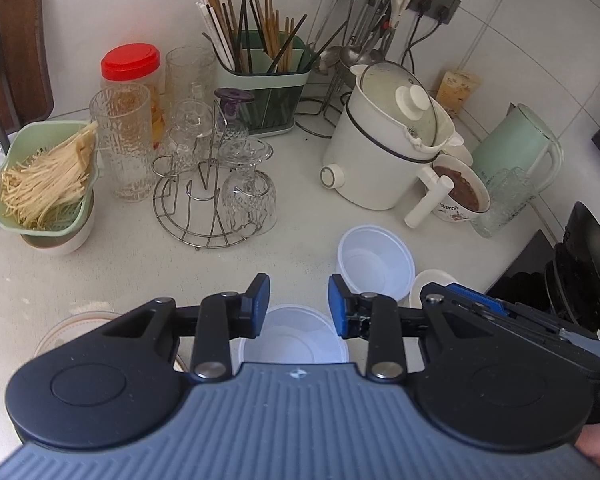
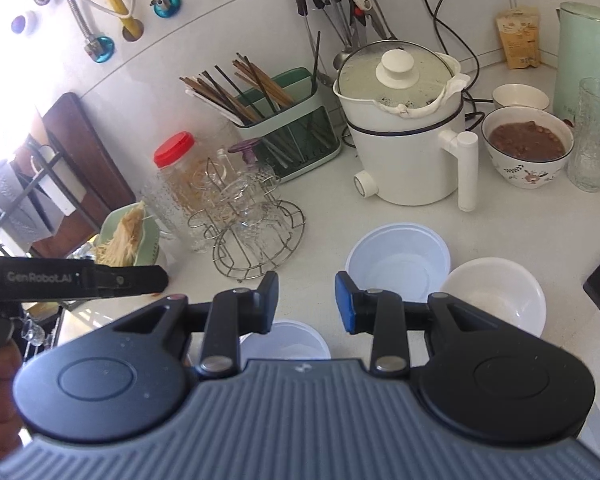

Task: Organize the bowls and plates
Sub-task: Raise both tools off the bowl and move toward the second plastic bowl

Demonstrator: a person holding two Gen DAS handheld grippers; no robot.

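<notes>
My left gripper [image 1: 298, 300] hangs open over the white counter with nothing between its blue pads. Right under it stands a white plastic bowl [image 1: 294, 338], empty. A second plastic bowl [image 1: 374, 260] sits farther back to the right, and a white ceramic bowl [image 1: 430, 280] beside it is partly hidden. A patterned plate [image 1: 72, 326] peeks out at the lower left. My right gripper [image 2: 306, 300] is open and empty too, above the near plastic bowl [image 2: 284, 340]. Beyond it are the second plastic bowl [image 2: 398, 264] and the ceramic bowl [image 2: 496, 296].
A wire rack of glass cups [image 1: 216, 192], tall tumblers [image 1: 122, 140] and a green colander of noodles [image 1: 48, 176] fill the left. A white electric pot [image 2: 408, 136], a bowl of brown porridge [image 2: 526, 148] and a kettle [image 2: 584, 56] stand behind. A black pan [image 1: 588, 264] is at the right edge.
</notes>
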